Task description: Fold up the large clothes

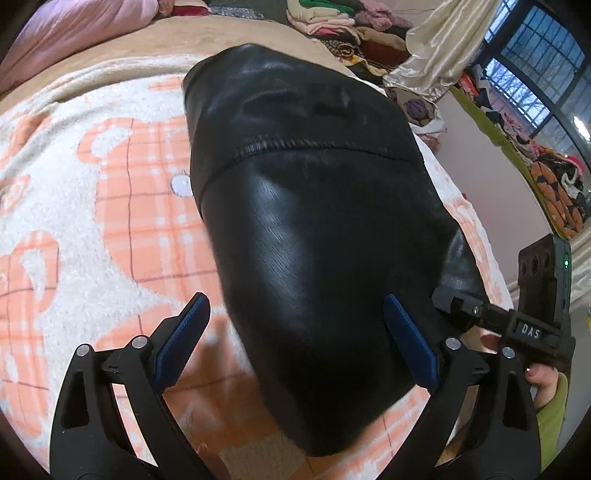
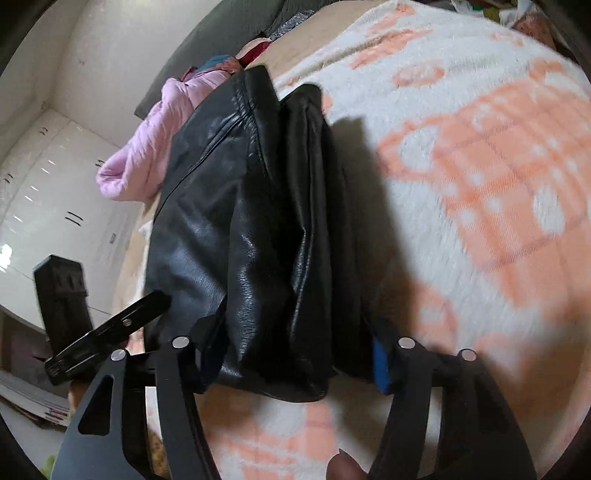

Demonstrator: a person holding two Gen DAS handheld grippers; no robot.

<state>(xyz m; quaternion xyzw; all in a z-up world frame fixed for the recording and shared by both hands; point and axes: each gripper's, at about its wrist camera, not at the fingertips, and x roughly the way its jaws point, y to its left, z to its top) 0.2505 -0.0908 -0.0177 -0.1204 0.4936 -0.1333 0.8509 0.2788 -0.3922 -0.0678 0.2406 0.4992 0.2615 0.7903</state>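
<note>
A folded black leather garment [image 1: 306, 221] lies lengthwise on a white and orange bear-print blanket [image 1: 92, 184] spread over a bed. My left gripper [image 1: 295, 325] is open wide over the garment's near end. One blue pad [image 1: 410, 339] overlaps the leather, and the other stands off to its left. In the right wrist view the garment [image 2: 240, 221] bunches up between the fingers of my right gripper [image 2: 291, 354], which is shut on its near edge. The leather hides most of the left finger, and the right blue pad [image 2: 380, 365] shows beside the fold. The right gripper's body [image 1: 524, 325] also shows at the right edge of the left wrist view.
A pink quilt [image 2: 147, 147] lies at the head of the bed. Piles of clothes [image 1: 351, 29] sit beyond the far side, beside a cream curtain [image 1: 436, 48] and a window [image 1: 535, 74]. White wardrobe doors [image 2: 55, 184] stand to the left. A hand [image 1: 543, 380] holds the right gripper.
</note>
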